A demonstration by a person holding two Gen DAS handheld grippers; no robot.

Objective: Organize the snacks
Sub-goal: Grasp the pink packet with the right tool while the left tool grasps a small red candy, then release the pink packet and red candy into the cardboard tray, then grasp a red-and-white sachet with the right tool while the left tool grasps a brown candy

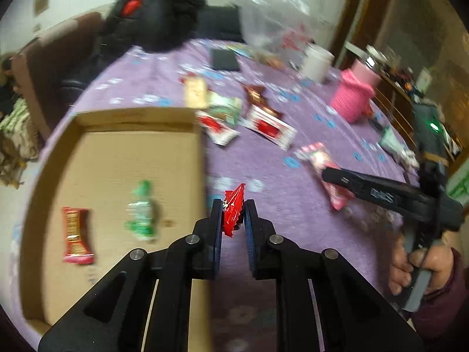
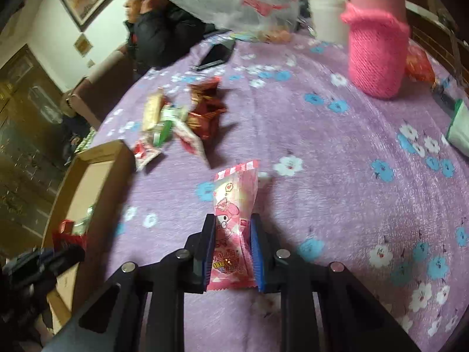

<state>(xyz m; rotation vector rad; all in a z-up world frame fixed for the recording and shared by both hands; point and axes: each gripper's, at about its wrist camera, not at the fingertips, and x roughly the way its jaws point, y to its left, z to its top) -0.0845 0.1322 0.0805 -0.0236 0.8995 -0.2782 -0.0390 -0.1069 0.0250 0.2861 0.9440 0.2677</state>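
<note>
My left gripper (image 1: 233,209) is shut on a small red snack packet (image 1: 233,209), held just right of the cardboard box's (image 1: 117,158) right wall. The box holds a red-and-gold snack (image 1: 76,236) and a green snack (image 1: 142,211). My right gripper (image 2: 231,230) is shut on a pink cartoon snack packet (image 2: 234,223), held over the purple floral tablecloth (image 2: 337,152). In the left wrist view the right gripper (image 1: 331,176) shows at the right with the pink packet (image 1: 322,161). Several loose snacks (image 1: 234,114) lie in a pile on the cloth right of the box's far corner; the pile also shows in the right wrist view (image 2: 181,120).
A pink knitted cup (image 2: 378,44), a white cup (image 2: 328,17), a clear plastic bag (image 2: 234,0) and a black phone (image 2: 217,54) stand at the far side of the table. A green-white packet (image 2: 460,129) lies at the right edge. A person in a dark jacket (image 1: 152,17) sits behind the table.
</note>
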